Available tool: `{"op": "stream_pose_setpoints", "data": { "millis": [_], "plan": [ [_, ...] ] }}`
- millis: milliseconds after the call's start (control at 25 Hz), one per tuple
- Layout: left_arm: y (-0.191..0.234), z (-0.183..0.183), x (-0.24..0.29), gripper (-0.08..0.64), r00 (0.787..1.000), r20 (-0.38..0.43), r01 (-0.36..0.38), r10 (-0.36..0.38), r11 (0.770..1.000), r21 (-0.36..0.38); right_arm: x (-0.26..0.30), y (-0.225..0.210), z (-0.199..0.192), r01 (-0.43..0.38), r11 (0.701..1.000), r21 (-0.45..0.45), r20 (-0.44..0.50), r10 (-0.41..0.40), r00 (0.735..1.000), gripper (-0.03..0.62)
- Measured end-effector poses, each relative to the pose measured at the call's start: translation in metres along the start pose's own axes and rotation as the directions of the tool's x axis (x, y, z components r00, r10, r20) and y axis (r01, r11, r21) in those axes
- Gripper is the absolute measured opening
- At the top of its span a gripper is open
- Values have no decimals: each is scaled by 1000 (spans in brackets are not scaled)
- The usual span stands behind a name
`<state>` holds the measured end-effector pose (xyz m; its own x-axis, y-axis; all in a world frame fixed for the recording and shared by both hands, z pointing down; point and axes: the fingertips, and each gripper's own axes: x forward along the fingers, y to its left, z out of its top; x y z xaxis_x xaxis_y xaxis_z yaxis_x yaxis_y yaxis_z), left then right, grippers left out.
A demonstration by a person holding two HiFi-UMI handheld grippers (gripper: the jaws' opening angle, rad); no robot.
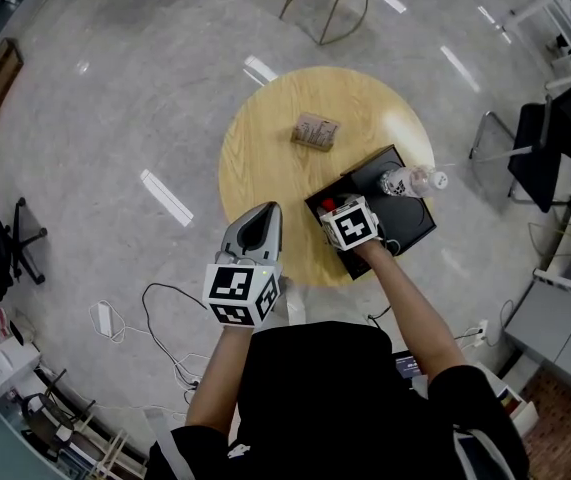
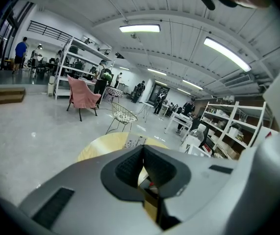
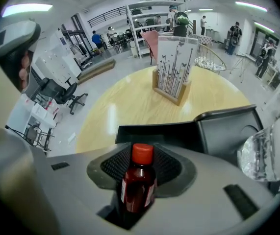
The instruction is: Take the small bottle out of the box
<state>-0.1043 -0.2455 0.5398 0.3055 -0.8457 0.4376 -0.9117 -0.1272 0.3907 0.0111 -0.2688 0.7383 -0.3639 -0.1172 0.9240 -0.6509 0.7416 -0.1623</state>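
The small brown bottle [image 3: 138,185] with its red cap sits upright between the jaws of my right gripper [image 1: 333,211], which is clamped on it at the left corner of the black box [image 1: 417,218]. 1 clear water bottle [image 1: 410,180] lies in that box on the round wooden table [image 1: 265,158], well apart from a paper holder [image 1: 315,131]. My left gripper [image 2: 143,165] hangs at the table's near edge, jaws pressed together on nothing.

head view steep down; gripper views share table [image 1: 265,158]
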Motion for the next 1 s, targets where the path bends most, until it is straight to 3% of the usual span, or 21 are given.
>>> {"op": "stream_pose_setpoints", "data": {
  "millis": [480,1000],
  "plan": [
    [-19,-3,-13,11,999,-4,53,-52,998,39,-33,-1,10,79,997,18,184,-81,980,132],
    [-35,-5,-38,11,996,0,93,-94,992,84,-73,3,12,151,986,75,303,-167,938,129]
  ]
}}
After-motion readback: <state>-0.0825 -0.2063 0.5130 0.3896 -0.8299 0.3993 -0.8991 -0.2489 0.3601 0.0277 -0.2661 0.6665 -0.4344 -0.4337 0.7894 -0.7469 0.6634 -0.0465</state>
